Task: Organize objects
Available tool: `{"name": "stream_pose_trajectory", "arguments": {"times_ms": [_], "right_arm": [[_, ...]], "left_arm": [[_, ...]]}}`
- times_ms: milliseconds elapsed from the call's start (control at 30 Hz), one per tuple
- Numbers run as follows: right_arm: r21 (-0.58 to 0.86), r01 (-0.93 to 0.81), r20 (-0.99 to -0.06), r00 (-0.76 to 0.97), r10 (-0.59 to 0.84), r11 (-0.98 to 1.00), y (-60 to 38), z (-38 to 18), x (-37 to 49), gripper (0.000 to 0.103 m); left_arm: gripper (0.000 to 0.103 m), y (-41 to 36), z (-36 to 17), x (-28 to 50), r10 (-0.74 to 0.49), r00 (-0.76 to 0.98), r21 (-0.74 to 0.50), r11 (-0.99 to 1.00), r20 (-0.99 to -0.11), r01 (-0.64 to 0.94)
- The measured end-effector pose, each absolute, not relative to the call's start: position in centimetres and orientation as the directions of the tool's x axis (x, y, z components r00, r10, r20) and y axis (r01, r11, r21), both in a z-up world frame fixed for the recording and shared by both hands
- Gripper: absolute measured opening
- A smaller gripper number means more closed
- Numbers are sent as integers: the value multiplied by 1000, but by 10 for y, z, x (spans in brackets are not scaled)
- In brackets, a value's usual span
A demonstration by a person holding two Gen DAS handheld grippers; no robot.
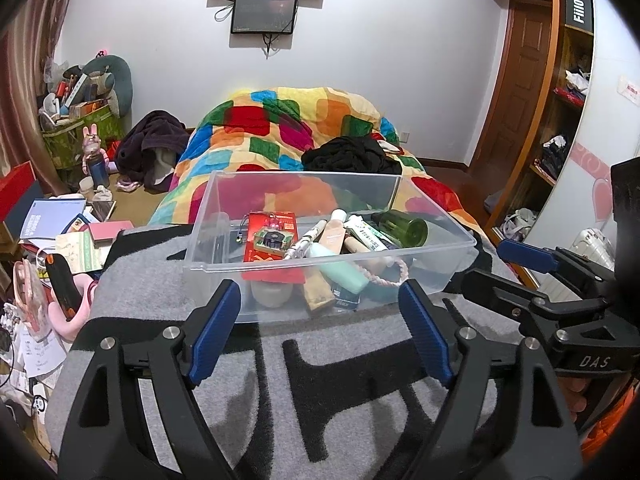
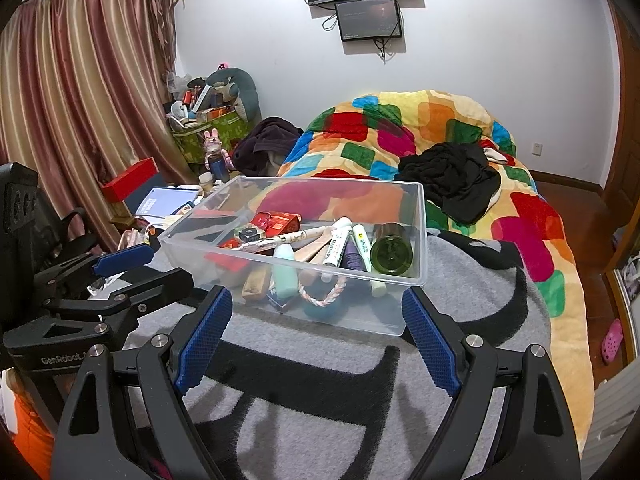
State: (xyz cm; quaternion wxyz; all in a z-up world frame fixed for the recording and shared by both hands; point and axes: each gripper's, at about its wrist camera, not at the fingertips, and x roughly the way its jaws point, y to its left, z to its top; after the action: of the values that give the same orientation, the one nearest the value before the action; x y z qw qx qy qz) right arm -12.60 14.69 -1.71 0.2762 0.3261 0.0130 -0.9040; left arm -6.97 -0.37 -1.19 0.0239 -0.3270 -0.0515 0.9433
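A clear plastic bin (image 1: 216,216) (image 2: 416,236) sits on a grey and black blanket (image 1: 320,392) (image 2: 320,392) on the bed. It holds a green glass bottle (image 1: 404,229) (image 2: 391,254), a red packet (image 1: 272,236) (image 2: 276,221), a mint tube (image 1: 340,268) (image 2: 286,270), white tubes (image 2: 340,246), a pink braided band (image 1: 390,276) (image 2: 324,294) and several more small items. My left gripper (image 1: 322,292) is open and empty, just short of the bin's near wall. My right gripper (image 2: 318,304) is open and empty, also just before the bin. Each gripper shows at the edge of the other's view.
A colourful patchwork duvet (image 1: 280,120) (image 2: 440,120) with black clothes (image 1: 352,156) (image 2: 452,180) lies behind the bin. A cluttered desk (image 1: 60,240) stands left of the bed. Curtains (image 2: 80,100) hang at left, a wardrobe (image 1: 560,100) stands at right.
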Motion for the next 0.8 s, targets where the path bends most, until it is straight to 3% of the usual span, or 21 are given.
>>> {"name": "stream_pose_trajectory", "arguments": {"times_ms": [467, 800], "right_arm": [[161, 516, -597, -628, -500, -841, 143, -18, -123, 85], [162, 516, -597, -627, -500, -841, 143, -18, -124, 85]], "left_arm": [[94, -6, -8, -65, 73, -799, -125, -992, -597, 3], [94, -5, -6, -62, 69, -801, -112, -994, -595, -2]]}}
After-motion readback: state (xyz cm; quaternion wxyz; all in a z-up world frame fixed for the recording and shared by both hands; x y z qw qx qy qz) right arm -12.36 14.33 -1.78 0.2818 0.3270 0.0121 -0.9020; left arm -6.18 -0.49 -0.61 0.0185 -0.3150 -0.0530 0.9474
